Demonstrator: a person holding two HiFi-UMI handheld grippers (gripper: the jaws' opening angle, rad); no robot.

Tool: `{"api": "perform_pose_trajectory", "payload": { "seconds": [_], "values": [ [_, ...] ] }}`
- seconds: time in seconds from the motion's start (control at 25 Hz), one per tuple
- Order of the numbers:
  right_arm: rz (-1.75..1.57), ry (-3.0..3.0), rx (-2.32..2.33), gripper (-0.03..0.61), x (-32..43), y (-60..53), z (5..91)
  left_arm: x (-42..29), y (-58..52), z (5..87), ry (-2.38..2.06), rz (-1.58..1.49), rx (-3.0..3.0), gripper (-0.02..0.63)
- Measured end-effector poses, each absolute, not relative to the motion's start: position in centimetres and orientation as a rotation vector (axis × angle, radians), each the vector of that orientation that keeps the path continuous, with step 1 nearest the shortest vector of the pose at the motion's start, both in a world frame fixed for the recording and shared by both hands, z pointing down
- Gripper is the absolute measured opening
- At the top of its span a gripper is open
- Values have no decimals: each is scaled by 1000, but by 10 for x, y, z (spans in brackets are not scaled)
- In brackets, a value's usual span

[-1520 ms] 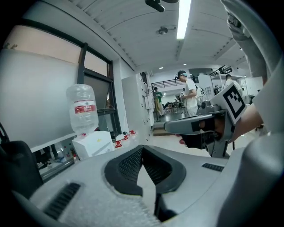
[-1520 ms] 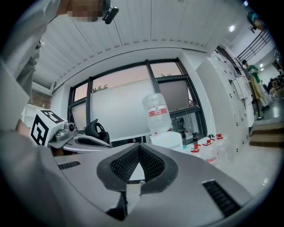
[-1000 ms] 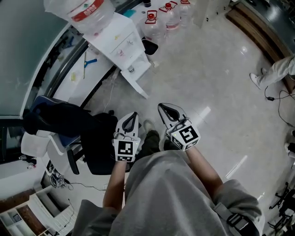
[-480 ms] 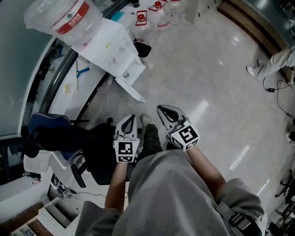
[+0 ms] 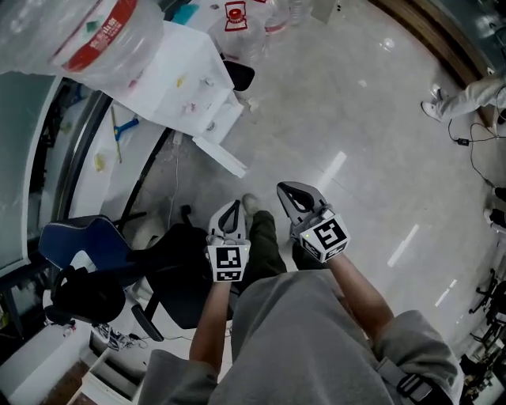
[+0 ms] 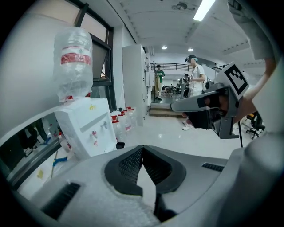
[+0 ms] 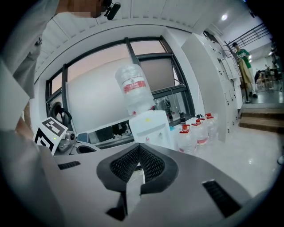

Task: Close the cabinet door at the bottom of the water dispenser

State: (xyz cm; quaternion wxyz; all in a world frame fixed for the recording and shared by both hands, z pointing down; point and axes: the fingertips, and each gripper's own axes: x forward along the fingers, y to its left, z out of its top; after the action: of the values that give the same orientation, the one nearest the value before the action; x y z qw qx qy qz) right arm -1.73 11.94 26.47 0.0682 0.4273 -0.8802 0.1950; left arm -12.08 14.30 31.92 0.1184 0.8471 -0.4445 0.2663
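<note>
Looking steeply down from my head, I hold a gripper in each hand, out in front of my grey shirt. My left gripper has its jaws pressed together with nothing between them. In its own view the two dark ribbed pads meet at a point. My right gripper is also closed and empty. The two sit side by side, near each other but not touching, each with a marker cube at its back.

The water dispenser is a white box against the window wall at the upper left. A large clear bottle with a red label is upended on top of it. At the foot of the dispenser the cabinet door stands open, a white panel swung out over the glossy pale floor. Both grippers are well apart from the door, with my shoe and bare floor between.

Both gripper views show the upper part of the dispenser ahead. Its lower part, and the door, are hidden behind the gripper bodies.

Spare bottles with red caps stand just beyond the dispenser. A blue chair is at my left. At the far upper right is another person's pale leg.
</note>
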Motion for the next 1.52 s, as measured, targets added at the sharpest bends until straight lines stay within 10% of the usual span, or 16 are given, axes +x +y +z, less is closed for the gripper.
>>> {"api": "perform_pose_trajectory", "payload": {
  "seconds": [1.52],
  "values": [
    [736,-2502,1059,8,-85,20,531,-157,72,631,-1198,1045,2244,12]
  ]
}}
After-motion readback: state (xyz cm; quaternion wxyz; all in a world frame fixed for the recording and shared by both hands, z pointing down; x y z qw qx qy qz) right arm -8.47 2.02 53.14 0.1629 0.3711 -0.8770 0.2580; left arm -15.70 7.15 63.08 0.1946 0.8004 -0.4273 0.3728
